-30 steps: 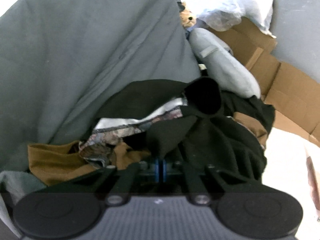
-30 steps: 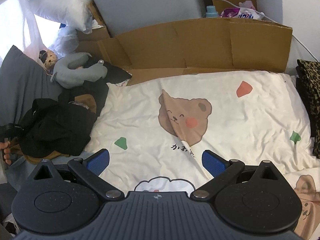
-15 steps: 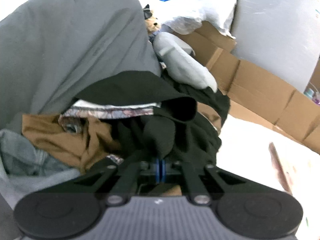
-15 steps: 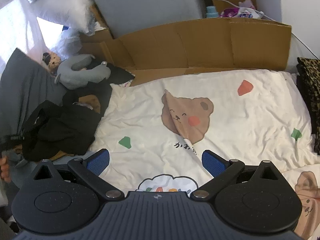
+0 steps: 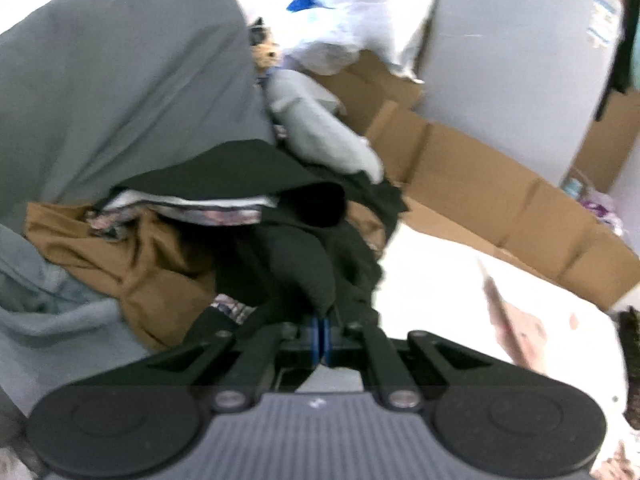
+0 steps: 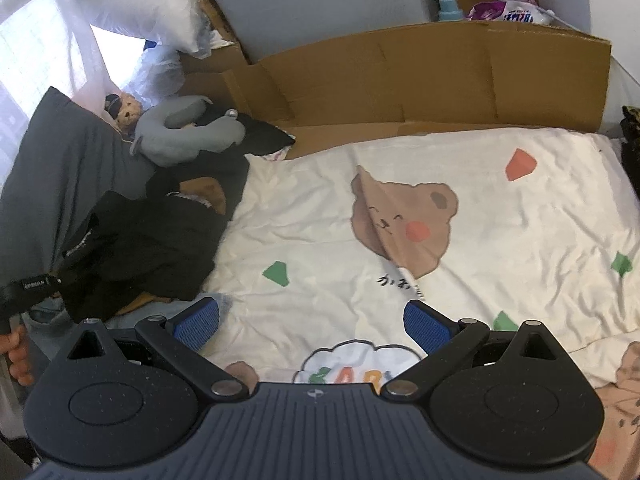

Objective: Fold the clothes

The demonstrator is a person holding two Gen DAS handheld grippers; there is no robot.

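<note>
My left gripper (image 5: pixel 321 330) is shut on a fold of a black garment (image 5: pixel 296 256), lifting it off a heap of clothes. Under it lie a brown garment (image 5: pixel 132 248) and a patterned white one (image 5: pixel 208 210). In the right wrist view the same black garment (image 6: pixel 152 248) hangs at the left edge of the bed, with the left gripper's strap and a hand (image 6: pixel 18 348) beside it. My right gripper (image 6: pixel 316 326) hovers open over the white bear-print bedsheet (image 6: pixel 400 224), nothing between its blue pads (image 6: pixel 198 322).
A dark grey pillow (image 5: pixel 120 80) stands behind the heap. A grey neck pillow (image 6: pixel 188 136) and a small teddy bear (image 6: pixel 126 110) lie beside it. Cardboard (image 6: pixel 420 76) lines the far side of the bed. A leopard-print item (image 6: pixel 632 136) sits at the right edge.
My left gripper has pulled the black garment up and swung right, bringing more cardboard and bedsheet into view. The right gripper stayed open and shifted slightly left.
</note>
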